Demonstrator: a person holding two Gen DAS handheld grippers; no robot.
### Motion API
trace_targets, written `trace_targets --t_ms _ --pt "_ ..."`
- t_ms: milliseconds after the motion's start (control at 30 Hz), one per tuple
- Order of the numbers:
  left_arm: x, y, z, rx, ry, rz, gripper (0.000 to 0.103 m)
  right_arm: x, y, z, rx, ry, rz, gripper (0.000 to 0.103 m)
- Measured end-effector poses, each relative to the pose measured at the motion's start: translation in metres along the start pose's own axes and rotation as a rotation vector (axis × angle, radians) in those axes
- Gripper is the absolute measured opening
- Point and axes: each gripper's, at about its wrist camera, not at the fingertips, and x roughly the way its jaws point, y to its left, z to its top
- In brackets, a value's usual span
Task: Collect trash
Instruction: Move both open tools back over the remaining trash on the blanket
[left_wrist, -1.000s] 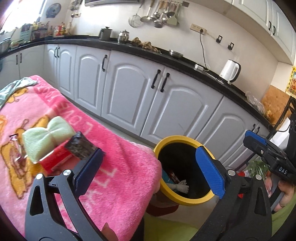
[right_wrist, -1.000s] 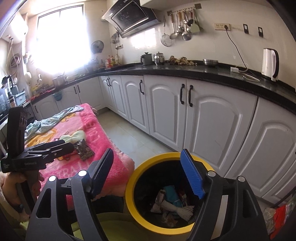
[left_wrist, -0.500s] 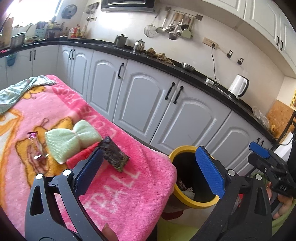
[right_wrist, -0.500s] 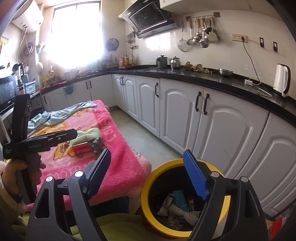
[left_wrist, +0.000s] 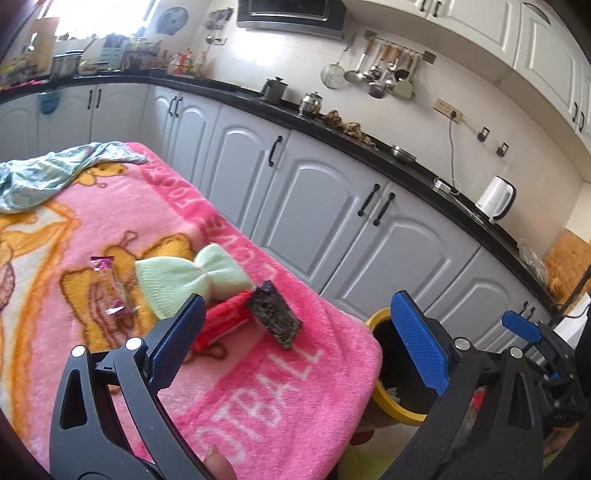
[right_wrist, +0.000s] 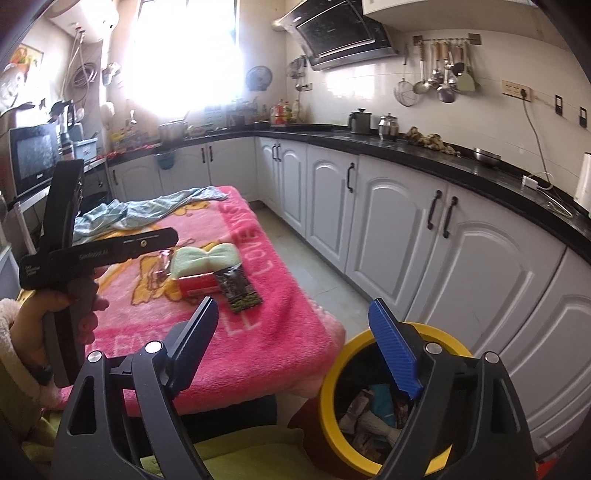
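A dark snack wrapper (left_wrist: 275, 319) (right_wrist: 238, 286) lies on the pink blanket (left_wrist: 258, 406) beside a red packet (left_wrist: 221, 323) (right_wrist: 197, 286). A small pink candy wrapper (left_wrist: 110, 288) lies further left. The yellow-rimmed bin (left_wrist: 397, 413) (right_wrist: 327, 373) stands at the table's corner with trash (right_wrist: 369, 417) inside. My left gripper (left_wrist: 299, 339) hovers open over the blanket's near edge, short of the dark wrapper, with nothing between its fingers. My right gripper (right_wrist: 295, 325) hangs between the table corner and the bin. Its jaws are opening and hold nothing.
A pale green knitted bow (left_wrist: 192, 277) rests against the red packet. A blue-green cloth (left_wrist: 44, 173) lies crumpled at the blanket's far end. White cabinets (right_wrist: 399, 236) under a black counter run along the right. A hand (right_wrist: 48, 306) holds the left gripper's handle.
Both grippers have swung from over the bin toward the table, so the bin has slid right in each view. The wrappers now sit nearer the left gripper. The right jaws stand slightly wider.
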Motion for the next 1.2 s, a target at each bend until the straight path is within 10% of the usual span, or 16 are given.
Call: trace_targets --t_ms 1200 --pt "0.013 0.112 0.002 -0.247 0.031 0.079 0.092 0.145 0.09 0.013 -0.167 0.16 0.146 0.085"
